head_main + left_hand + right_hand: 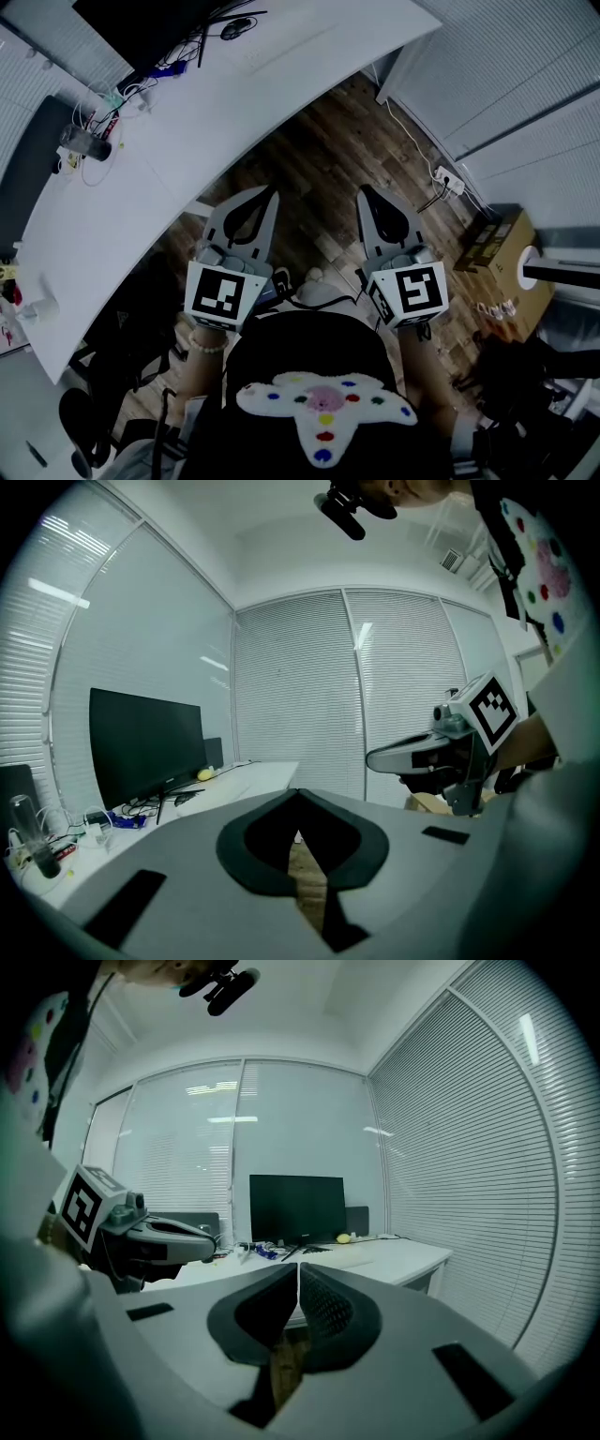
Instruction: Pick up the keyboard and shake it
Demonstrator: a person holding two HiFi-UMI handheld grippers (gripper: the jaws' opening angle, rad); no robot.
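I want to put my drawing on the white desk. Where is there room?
The wide middle of the white desk is bare, between the cable tangle beside the monitor and the desk's front edge, and on toward the end by the blinds. It is crowded around the cables and the glass jar.

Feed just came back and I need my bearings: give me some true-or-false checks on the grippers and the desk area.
1. The left gripper and right gripper are both shut, with nothing between their fingers. True.
2. The grippers rest on the white desk. False: they hang over the wooden floor, apart from the desk.
3. A dark monitor stands on the desk. True.
4. The cardboard box sits on the desk. False: it stands on the floor, off to the right.
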